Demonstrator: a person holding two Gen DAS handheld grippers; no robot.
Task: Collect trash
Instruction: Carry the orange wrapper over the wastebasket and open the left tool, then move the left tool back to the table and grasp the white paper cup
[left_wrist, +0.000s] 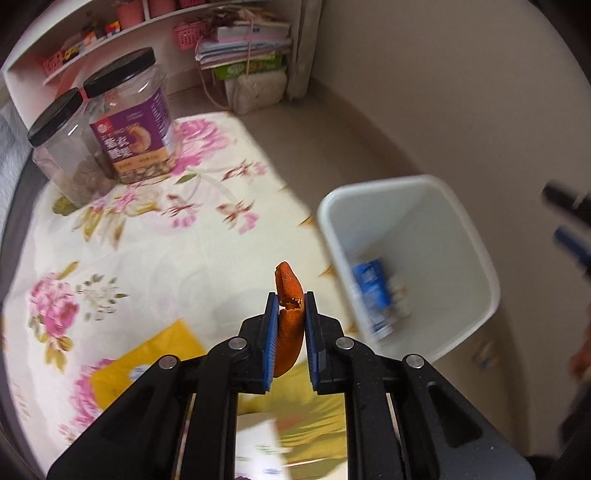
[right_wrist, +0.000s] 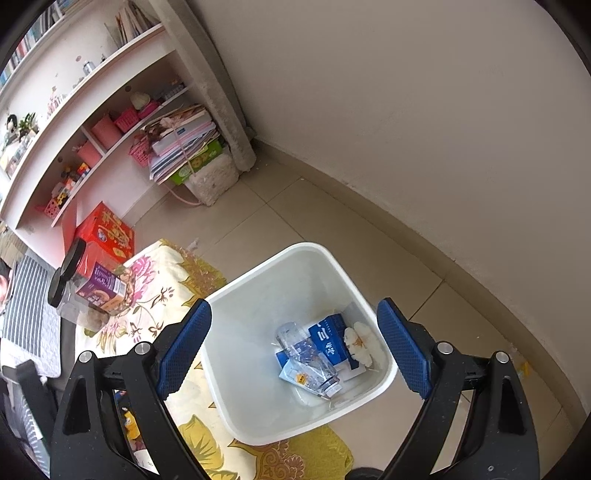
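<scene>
Left claw (left_wrist: 290, 306) is clamped narrow on a piece of orange peel (left_wrist: 289, 291); the blue pads pinch it from both sides, the peel's tip sticks up past the fingertips and its lower curve hangs down btwn the fingers. It sits above a floral cloth (left_wrist: 155, 236) w/ pink roses, and the white trash bin (left_wrist: 476, 236) is just to the right of the peel in the left wrist view, blurred. A yellow packet (left_wrist: 147, 354) lies on the cloth, lower left of the claw.

Right claw (right_wrist: 295, 339) is spread wide w/ nothing btwn its pads, hanging over the bin's mouth (right_wrist: 236, 291). Inside the bin: a blue carton (right_wrist: 328, 338), a crushed clear plastic bottle (right_wrist: 310, 362) lying across it, and a white crumpled bit w/ brown marks (right_wrist: 360, 343) at the carton's right. The bin stands at the edge of the cloth, tiled floor (right_wrist: 295, 206) behind it.

Two clear jars w/ black lids stand touching at the cloth's far left corner: one w/ a purple label (left_wrist: 136, 125), one plain (left_wrist: 62, 147) beside it. A red box (right_wrist: 107, 232) sits on the floor behind them. Beyond, a pink-and-white shelf unit (right_wrist: 92, 122) holds pink baskets, and a stack of books and papers (right_wrist: 184, 147) rests by the wall.
</scene>
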